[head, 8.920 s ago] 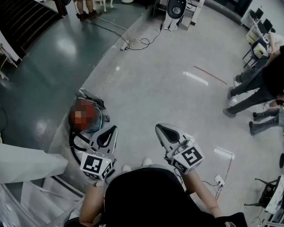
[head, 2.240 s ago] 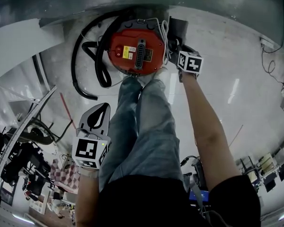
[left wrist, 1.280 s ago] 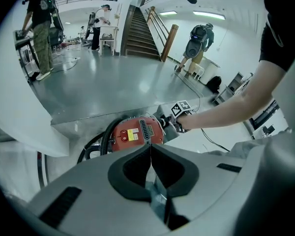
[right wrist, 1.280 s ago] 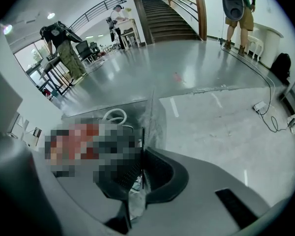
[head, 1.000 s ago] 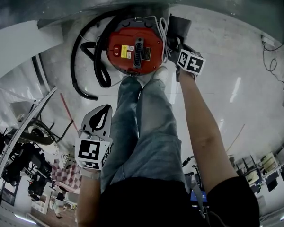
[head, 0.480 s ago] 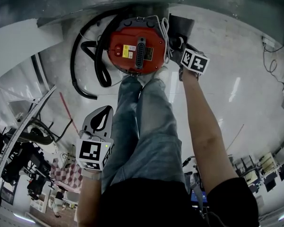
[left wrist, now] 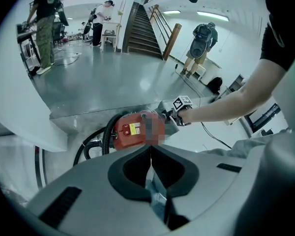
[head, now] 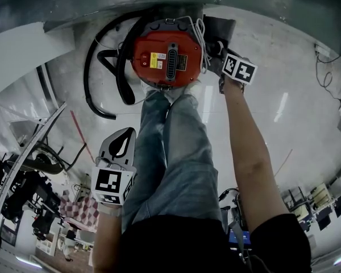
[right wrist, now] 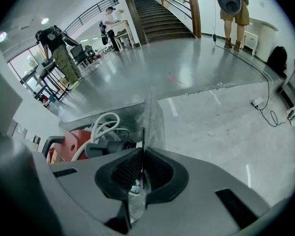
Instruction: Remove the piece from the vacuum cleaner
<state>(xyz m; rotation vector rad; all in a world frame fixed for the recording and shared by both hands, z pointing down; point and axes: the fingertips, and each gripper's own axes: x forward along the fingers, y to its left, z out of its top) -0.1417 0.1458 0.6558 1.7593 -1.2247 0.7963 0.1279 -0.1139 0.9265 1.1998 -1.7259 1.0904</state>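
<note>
Only edge-on, the grey piece (right wrist: 153, 119) shows, pinched in right claw (right wrist: 143, 151).

Pose: bare right arm (head: 247, 147) stretched straight forward and down. State: right grey two-jaw gripper (right wrist: 143, 156) has its jaws closed onto a thin flat grey panel (right wrist: 153, 117), gripped edge-on. Pose: left forearm (head: 105, 240) low at the side. State: left grey two-jaw gripper (left wrist: 151, 154) points forward, jaws together, nothing between.

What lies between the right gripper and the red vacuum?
A looped white cord and a black connector beside the red vacuum, clearest in the right gripper view.
</note>
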